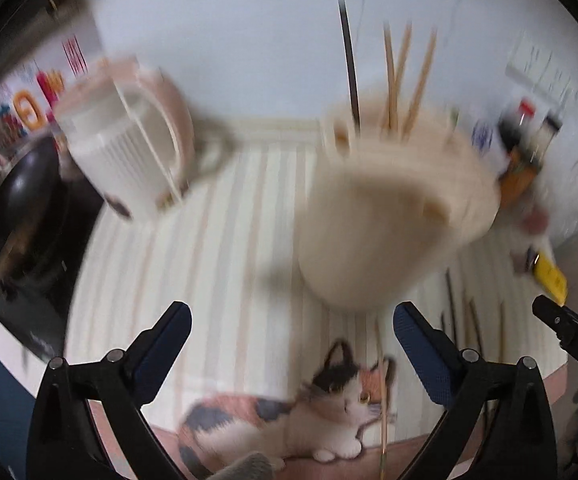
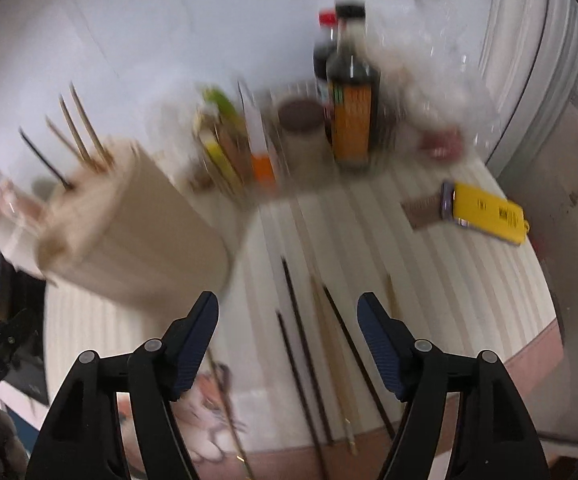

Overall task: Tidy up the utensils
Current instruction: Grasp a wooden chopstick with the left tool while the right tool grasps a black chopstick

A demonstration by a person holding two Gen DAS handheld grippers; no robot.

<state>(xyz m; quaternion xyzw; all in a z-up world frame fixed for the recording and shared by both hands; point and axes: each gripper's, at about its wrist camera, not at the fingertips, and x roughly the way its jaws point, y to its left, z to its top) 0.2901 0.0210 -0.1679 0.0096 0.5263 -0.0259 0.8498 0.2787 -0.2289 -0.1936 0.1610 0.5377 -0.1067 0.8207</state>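
Right tool [image 2: 287,340] gapes wide and empty over loose chopsticks [image 2: 301,344] lying on the striped worktop [image 2: 429,280]. Left tool [image 1: 291,344] is equally spread, holding nothing, near the beige utensil holder [image 1: 389,216], where several chopsticks stand upright.

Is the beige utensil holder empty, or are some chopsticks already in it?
Not empty: several chopsticks stick up out of the beige utensil holder.

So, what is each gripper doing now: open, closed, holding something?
Left gripper: open, holding nothing.
Right gripper: open, holding nothing, above loose chopsticks.
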